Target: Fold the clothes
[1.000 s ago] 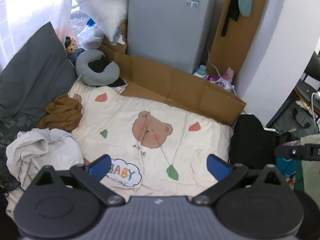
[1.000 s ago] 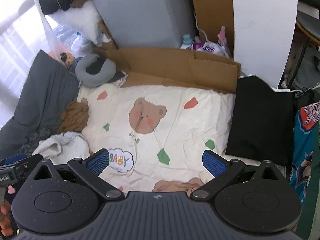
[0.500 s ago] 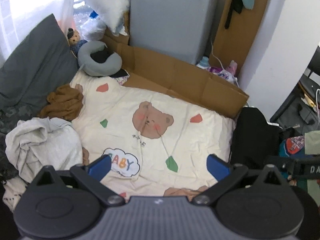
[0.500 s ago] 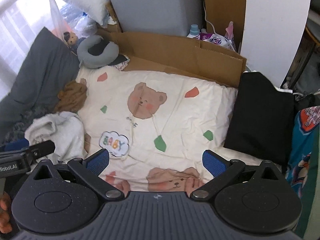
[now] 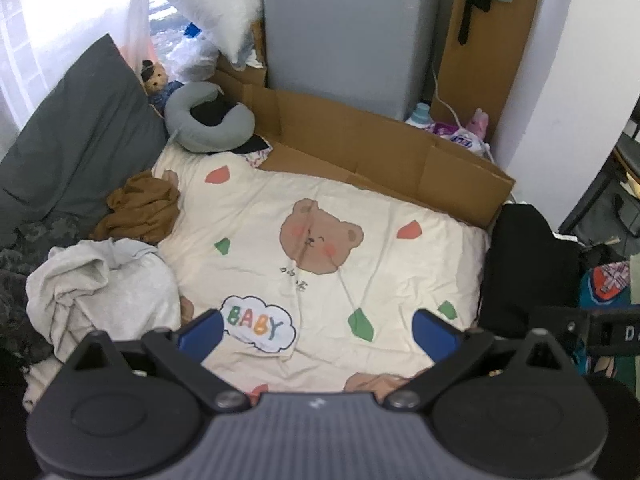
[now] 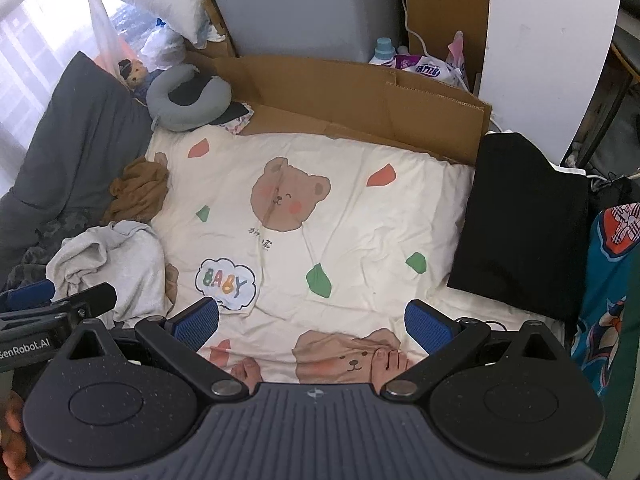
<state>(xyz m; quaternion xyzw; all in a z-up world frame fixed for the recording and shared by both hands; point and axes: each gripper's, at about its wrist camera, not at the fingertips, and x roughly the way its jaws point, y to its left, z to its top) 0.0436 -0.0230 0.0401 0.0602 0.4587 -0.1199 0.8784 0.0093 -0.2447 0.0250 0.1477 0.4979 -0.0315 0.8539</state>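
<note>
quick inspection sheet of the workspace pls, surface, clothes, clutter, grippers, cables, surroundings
surface: cream bear-print quilt, wrinkled, middle bare
job's things: crumpled grey garment and brown garment at the quilt's left edge; black garment flat on the right
clutter: grey neck pillow, teddy, dark cushion, cardboard
grippers: left gripper and right gripper open, empty, above the quilt's near edge
cables: white cord by the far wall
surroundings: grey appliance, detergent bottle, person's bare toes

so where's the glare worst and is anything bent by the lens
Left wrist view: the window at upper left is blown out white; the grey cabinet leans with fisheye curve. Right wrist view: same washed-out window, white wall panel bows, corners vignette black.
</note>
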